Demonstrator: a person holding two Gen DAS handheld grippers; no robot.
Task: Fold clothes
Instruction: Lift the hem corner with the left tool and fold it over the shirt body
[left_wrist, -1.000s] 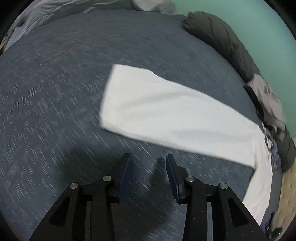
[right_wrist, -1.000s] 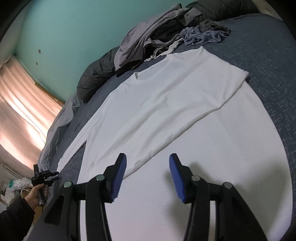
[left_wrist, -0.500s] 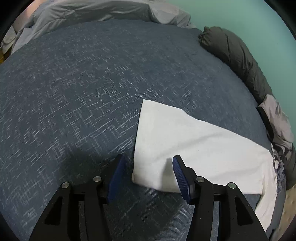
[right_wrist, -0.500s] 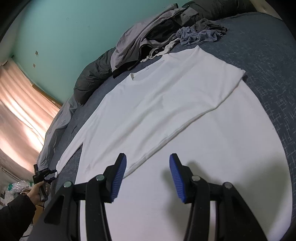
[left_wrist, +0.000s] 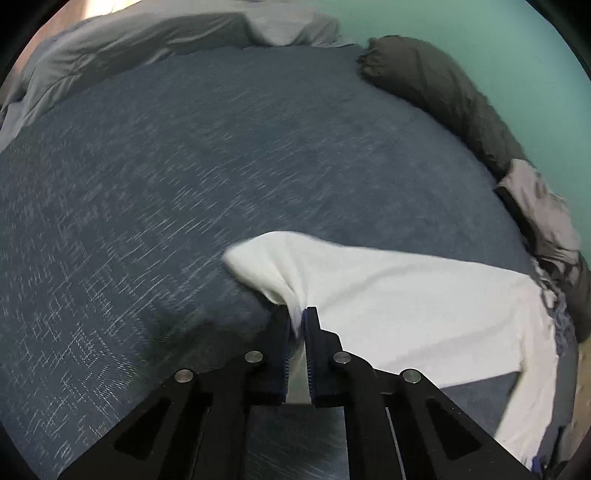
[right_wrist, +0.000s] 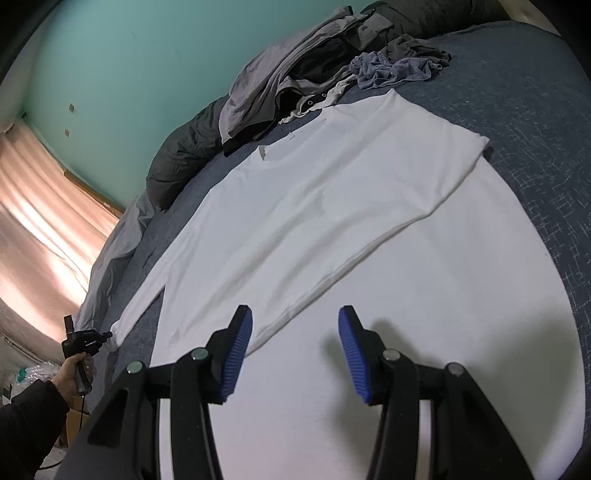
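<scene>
A white long-sleeved shirt (right_wrist: 332, 206) lies spread on a dark blue bedcover (right_wrist: 535, 110), its right side folded over the body. In the left wrist view my left gripper (left_wrist: 297, 314) is shut on the cuff end of the white sleeve (left_wrist: 388, 295), and the cloth bunches up just ahead of the fingertips. My right gripper (right_wrist: 295, 321) hovers open over the shirt's lower body, with nothing between its blue pads (right_wrist: 240, 343). The right wrist view also shows the left gripper (right_wrist: 86, 339) far off at the sleeve's end, held by a hand (right_wrist: 72, 373).
A pile of grey and dark clothes (right_wrist: 314, 74) lies along the teal wall (right_wrist: 129, 55). A dark rolled quilt (left_wrist: 443, 92) and a grey blanket (left_wrist: 147, 48) edge the bed. Curtains (right_wrist: 37, 221) hang at the left.
My left gripper has moved up to the sleeve's cuff and shut on it, so the cloth now bunches and lifts. The right gripper has stayed open over the shirt.
</scene>
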